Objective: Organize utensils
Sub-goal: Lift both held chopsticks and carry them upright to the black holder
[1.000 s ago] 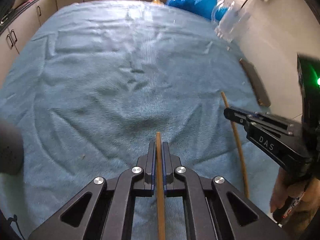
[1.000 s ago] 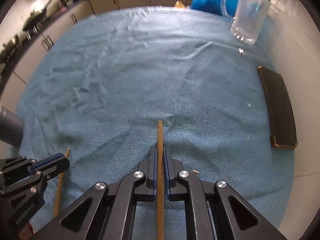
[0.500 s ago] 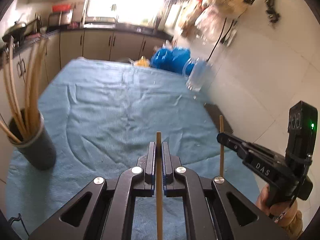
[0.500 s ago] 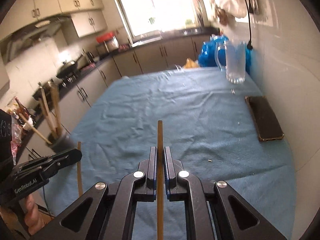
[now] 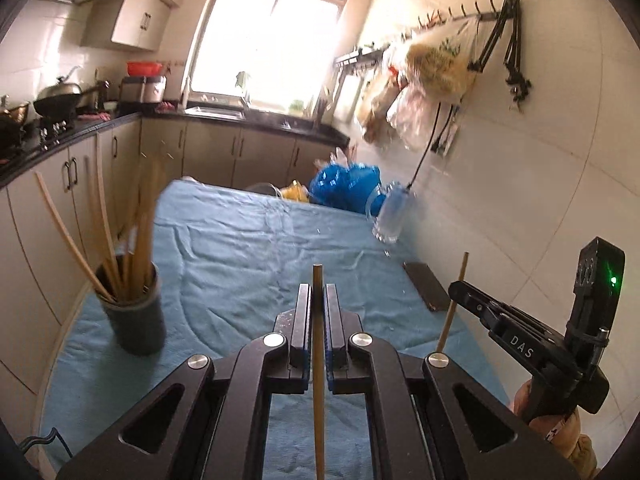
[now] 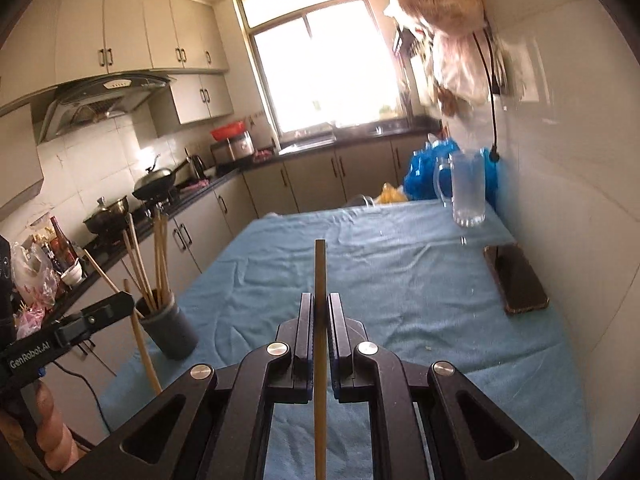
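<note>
At six o'clock, left view: left gripper (image 5: 318, 308) clamped tight on a chopstick (image 5: 318, 364), stick upright through the pads, tip poking above them.
Right view, six o'clock: right gripper (image 6: 320, 312) pinched just as hard on its own stick (image 6: 320, 320), same upright pose.
Both sticks: held up above the blue cloth (image 5: 248, 256), neither touching it.
Nine o'clock, left view: cup (image 5: 134, 316) on the cloth near its left edge, a bundle of sticks (image 5: 132, 232) fanned out of it.
Two o'clock, far: phone (image 6: 516, 280) flat by the wall, glass mug (image 6: 466, 190) beyond it.
Step, my read: carry phase, two sticks picked and heading for the cup.
Next move: swing the left one over the cup's mouth, tip it nose-down, thread past the fanned bundle, then let go. Right one follows.
Watch: a knock on the leaning sticks could topple the cup.
</note>
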`<control>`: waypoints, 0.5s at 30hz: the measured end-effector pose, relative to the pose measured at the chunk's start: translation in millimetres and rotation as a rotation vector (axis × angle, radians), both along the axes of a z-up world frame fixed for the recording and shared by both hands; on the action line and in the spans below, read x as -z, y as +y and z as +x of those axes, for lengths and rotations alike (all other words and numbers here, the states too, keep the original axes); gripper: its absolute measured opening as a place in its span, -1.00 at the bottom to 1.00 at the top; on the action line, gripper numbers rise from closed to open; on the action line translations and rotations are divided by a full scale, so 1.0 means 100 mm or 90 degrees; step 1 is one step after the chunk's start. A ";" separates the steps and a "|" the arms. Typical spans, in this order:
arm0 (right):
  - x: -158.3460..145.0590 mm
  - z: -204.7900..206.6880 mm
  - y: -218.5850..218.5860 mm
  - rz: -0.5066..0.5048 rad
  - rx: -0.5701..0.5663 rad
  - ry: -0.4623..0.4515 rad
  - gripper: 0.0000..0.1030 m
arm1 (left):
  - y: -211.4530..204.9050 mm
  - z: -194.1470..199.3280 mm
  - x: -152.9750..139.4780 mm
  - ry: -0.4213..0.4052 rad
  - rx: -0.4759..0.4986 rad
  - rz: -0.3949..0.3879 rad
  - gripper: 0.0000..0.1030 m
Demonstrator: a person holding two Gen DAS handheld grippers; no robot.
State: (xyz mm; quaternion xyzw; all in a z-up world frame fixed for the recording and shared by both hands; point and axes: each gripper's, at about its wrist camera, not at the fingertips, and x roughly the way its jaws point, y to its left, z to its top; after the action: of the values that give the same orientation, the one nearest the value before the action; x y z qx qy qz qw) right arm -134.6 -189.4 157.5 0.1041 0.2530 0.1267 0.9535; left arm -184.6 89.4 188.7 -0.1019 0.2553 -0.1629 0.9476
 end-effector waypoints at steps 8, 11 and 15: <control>-0.30 -0.15 0.20 0.003 -0.012 -0.061 -0.88 | 0.43 -0.15 -0.24 -0.040 -0.055 -0.036 -0.91; -0.38 -0.13 0.31 0.003 -0.024 -0.073 -0.88 | 0.61 -0.20 -0.31 -0.058 -0.076 -0.051 -0.91; -0.46 -0.04 0.49 0.004 -0.045 -0.079 -0.88 | 0.83 -0.22 -0.40 -0.077 -0.102 -0.067 -0.91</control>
State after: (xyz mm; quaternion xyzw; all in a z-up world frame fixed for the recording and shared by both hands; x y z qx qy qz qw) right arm -138.9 -140.4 203.7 0.0896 0.1962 0.1676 0.9620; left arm -206.2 172.0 229.0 -0.1612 0.1801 -0.1059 0.9646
